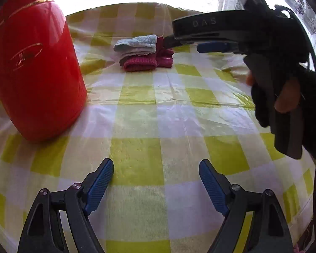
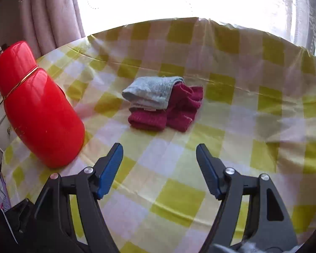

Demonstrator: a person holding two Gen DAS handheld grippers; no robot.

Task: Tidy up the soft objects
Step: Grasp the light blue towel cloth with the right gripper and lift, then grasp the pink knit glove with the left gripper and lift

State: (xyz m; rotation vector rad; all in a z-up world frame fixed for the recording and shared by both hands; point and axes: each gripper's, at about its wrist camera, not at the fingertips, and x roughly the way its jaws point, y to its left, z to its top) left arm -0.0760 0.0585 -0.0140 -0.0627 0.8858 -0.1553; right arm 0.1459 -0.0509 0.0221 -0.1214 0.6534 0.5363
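A folded pale grey towel (image 2: 151,91) lies on top of folded dark red knitted cloths (image 2: 174,111) in the middle of the table. The same towel (image 1: 137,43) and red cloths (image 1: 146,62) show far back in the left wrist view. My right gripper (image 2: 159,146) is open and empty, a short way in front of the pile. Seen from the side, the right gripper (image 1: 179,40) is held by a black-gloved hand (image 1: 284,97) and hides the pile's right end. My left gripper (image 1: 155,162) is open and empty over bare cloth, well short of the pile.
A tall red flask (image 1: 35,73) stands left of the pile; the same flask (image 2: 40,113) shows in the right wrist view. A yellow and white checked tablecloth (image 2: 242,126) covers the table. A curtain (image 2: 42,10) and a bright window are behind the far edge.
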